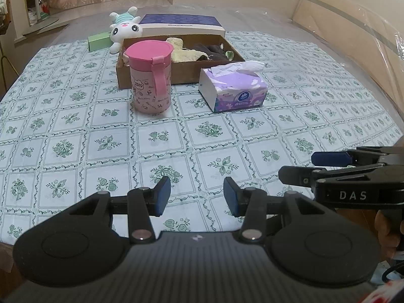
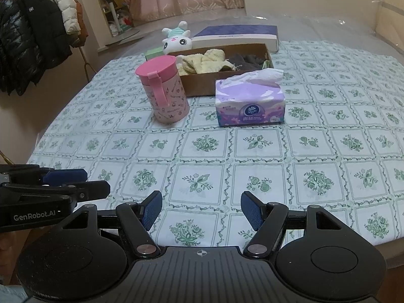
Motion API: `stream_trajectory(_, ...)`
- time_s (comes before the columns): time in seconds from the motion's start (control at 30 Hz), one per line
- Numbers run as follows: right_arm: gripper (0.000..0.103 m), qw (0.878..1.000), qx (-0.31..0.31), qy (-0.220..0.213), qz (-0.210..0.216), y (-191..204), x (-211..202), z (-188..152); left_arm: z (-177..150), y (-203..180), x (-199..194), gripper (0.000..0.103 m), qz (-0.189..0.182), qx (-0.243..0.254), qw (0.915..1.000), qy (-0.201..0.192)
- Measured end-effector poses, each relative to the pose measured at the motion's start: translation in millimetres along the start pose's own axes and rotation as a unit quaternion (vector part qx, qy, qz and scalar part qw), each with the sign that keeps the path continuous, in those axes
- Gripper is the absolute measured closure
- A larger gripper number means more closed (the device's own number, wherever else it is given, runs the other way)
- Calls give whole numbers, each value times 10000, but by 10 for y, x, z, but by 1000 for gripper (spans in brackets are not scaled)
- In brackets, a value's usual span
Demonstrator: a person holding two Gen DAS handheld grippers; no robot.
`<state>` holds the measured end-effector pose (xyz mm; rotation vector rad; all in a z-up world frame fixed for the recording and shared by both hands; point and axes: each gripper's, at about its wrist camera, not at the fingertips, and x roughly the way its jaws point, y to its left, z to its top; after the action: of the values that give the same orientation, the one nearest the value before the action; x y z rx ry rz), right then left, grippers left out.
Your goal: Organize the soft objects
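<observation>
A brown cardboard box [image 1: 176, 72] [image 2: 202, 83] sits at the far side of the patterned tablecloth and holds yellow cloths [image 1: 181, 50] [image 2: 204, 63] and dark cloths [image 1: 212, 50] [image 2: 246, 61]. A white plush rabbit [image 1: 123, 31] [image 2: 176, 41] lies behind the box's left end. A purple tissue pack [image 1: 233, 87] [image 2: 250, 99] lies in front of the box. My left gripper [image 1: 197, 195] is open and empty above the near cloth. My right gripper [image 2: 200, 210] is open and empty too; it shows from the side in the left wrist view [image 1: 328, 166].
A pink lidded cup [image 1: 151, 75] [image 2: 164, 92] stands left of the tissue pack. The box's blue-and-white lid [image 1: 184, 24] [image 2: 237, 36] lies behind the box. A small green box [image 1: 98, 41] [image 2: 154, 53] sits by the rabbit. Coats [image 2: 32, 40] hang at the left.
</observation>
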<state>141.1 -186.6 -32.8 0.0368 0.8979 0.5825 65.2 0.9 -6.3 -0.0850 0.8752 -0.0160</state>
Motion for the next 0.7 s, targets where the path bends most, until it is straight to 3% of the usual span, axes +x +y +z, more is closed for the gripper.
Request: stream_trajectory(0.7,34,10000,-41,-30,3,10,-12,20,25,30,-22,60,13,4,10000,-49)
